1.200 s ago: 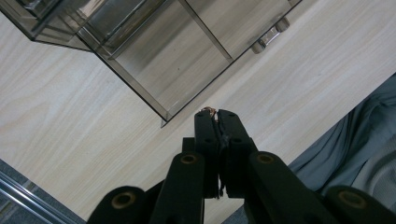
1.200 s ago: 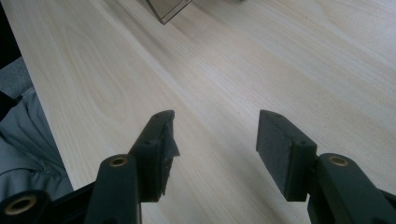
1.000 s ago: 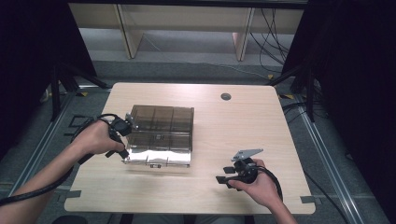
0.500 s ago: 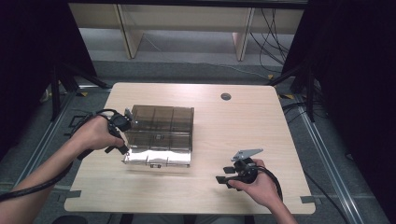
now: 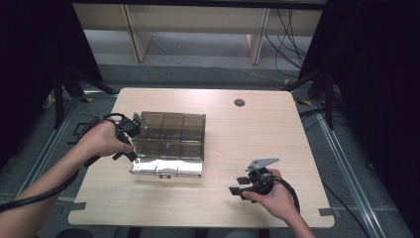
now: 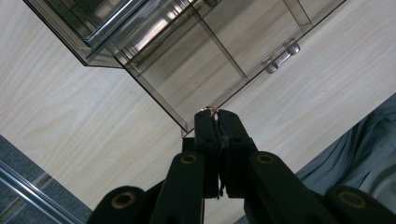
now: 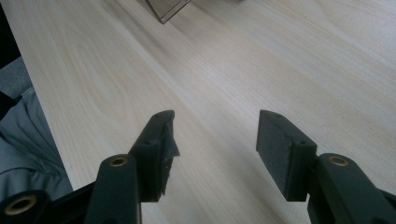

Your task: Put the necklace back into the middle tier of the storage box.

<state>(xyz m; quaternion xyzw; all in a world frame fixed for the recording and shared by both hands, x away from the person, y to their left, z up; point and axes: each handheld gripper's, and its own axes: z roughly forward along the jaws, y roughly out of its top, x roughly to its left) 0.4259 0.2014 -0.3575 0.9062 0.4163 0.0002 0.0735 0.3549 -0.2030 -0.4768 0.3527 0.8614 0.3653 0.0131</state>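
Organizer box (image 5: pixel 171 141): we log it mid-desk (image 5: pixel 247 134), open wood all round; left gripper (image 6: pixel 215 113) jaws pressed together at its corner, right gripper (image 7: pixel 215 140) jaws wide, well apart.

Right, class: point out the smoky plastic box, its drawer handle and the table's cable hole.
Smoky plastic box (image 5: pixel 171 131), high view, on its top panel.
Drawer handle (image 6: pixel 281 58), left gripper view, on the clear bar's middle.
Cable hole (image 5: pixel 239 102), high view, on the round grommet's centre.
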